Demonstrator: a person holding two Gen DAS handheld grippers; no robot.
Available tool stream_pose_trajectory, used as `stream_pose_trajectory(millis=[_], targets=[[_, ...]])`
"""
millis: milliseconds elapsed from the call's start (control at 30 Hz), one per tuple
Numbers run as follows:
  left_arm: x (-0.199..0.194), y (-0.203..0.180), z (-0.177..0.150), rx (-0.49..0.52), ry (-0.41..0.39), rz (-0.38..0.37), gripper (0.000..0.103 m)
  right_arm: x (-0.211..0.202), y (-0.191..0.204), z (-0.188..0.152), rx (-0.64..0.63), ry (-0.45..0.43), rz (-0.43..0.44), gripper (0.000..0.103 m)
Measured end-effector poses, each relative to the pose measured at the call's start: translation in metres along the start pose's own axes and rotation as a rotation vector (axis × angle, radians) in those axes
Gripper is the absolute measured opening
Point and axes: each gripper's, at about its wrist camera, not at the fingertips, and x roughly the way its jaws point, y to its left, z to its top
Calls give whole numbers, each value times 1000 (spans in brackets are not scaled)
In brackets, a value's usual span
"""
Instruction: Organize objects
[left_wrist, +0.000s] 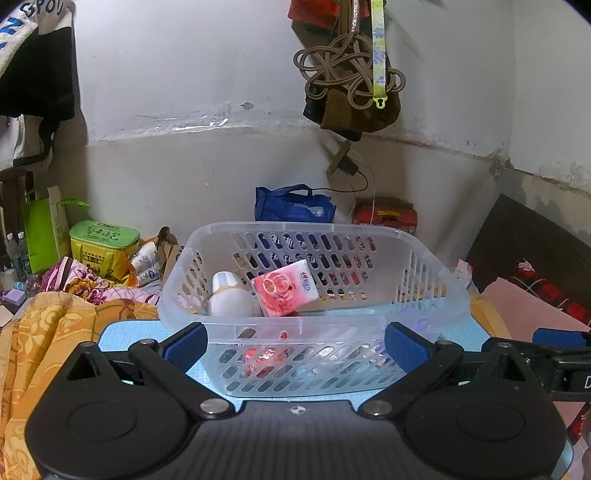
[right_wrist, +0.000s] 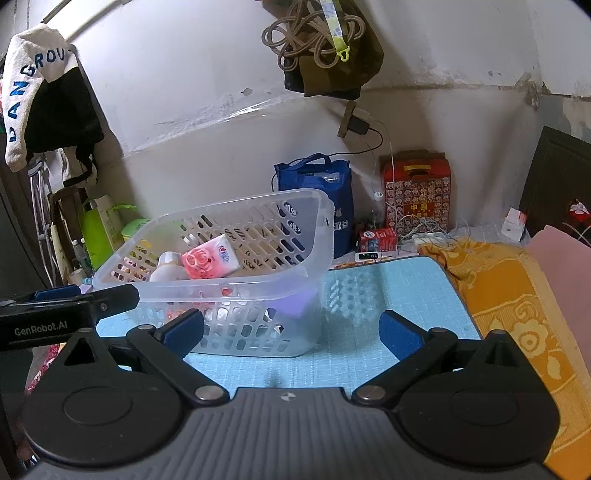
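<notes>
A clear slotted plastic basket (left_wrist: 424, 273) stands on a light blue mat (left_wrist: 122, 332). In it lie a pink tissue pack (left_wrist: 284, 288) and a white bottle (left_wrist: 229, 299). My left gripper (left_wrist: 295, 343) is open, its blue pads on either side of the basket's near wall, holding nothing. In the right wrist view the basket (right_wrist: 310, 221) sits left of centre with the tissue pack (right_wrist: 210, 258) and bottle (right_wrist: 168, 264) inside. My right gripper (right_wrist: 291, 332) is open and empty over the mat (right_wrist: 388, 295), just right of the basket. The left gripper's arm (right_wrist: 70, 308) shows at the left.
An orange patterned blanket (right_wrist: 517, 306) lies right of the mat and also on the left in the left wrist view (left_wrist: 48, 332). A blue bag (right_wrist: 317, 181), a red box (right_wrist: 417, 188), cables and a small red pack (right_wrist: 378, 238) stand by the wall. A green tin (left_wrist: 103, 247) is at the left.
</notes>
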Motion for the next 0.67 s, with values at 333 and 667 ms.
stream_pose_trajectory(millis=[333, 667], targets=[[0, -2, -1, 6, 4, 1, 103, -1, 0, -1, 0, 0, -5, 103], [-8, -9, -3, 52, -44, 38, 103, -1, 1, -3, -10, 3, -14, 103]])
